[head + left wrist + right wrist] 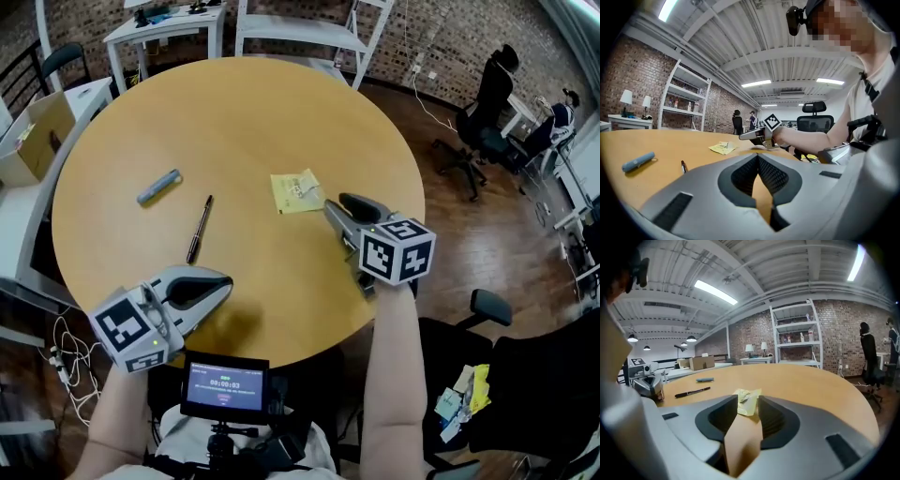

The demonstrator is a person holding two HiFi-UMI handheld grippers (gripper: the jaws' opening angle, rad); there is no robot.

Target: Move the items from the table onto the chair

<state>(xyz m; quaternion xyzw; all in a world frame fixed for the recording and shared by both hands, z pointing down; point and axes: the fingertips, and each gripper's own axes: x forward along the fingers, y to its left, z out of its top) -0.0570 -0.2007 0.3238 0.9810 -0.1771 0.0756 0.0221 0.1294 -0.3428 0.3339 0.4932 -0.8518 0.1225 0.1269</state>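
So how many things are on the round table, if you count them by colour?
Blue: 1, the blue marker
Black: 1, the black pen
Yellow: 1, the yellow packet
Total: 3

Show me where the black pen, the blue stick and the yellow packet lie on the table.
black pen (199,229), head view, middle of its barrel.
blue stick (159,187), head view, middle of its body.
yellow packet (297,191), head view, centre of its face.
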